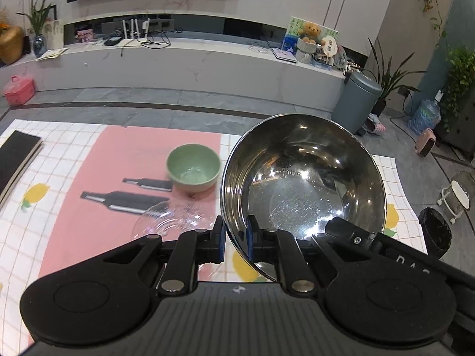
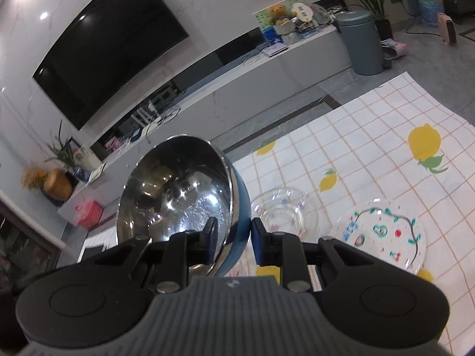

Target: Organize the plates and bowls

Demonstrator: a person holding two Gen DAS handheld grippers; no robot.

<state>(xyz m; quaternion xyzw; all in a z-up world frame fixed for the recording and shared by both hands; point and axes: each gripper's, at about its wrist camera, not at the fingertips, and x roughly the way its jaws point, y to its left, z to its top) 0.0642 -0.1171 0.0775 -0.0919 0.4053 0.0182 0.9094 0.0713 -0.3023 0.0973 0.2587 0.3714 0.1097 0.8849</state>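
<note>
My left gripper (image 1: 234,235) is shut on the rim of a large steel bowl (image 1: 302,175), held tilted above the table. Left of it a small green bowl (image 1: 193,172) stands on the pink mat (image 1: 118,178), with a clear glass plate (image 1: 175,222) in front of it. My right gripper (image 2: 233,240) is shut on the rim of a steel bowl with a blue outside (image 2: 178,190), held tilted in the air. Below it on the table lie a clear glass dish (image 2: 285,213) and a painted glass plate (image 2: 383,234).
The table carries a white checked cloth with lemons (image 2: 371,148). A black notebook (image 1: 14,160) lies at its left edge. Beyond the table are a TV bench (image 1: 178,59), a grey bin (image 1: 356,101) and a black basket (image 1: 435,234) on the floor.
</note>
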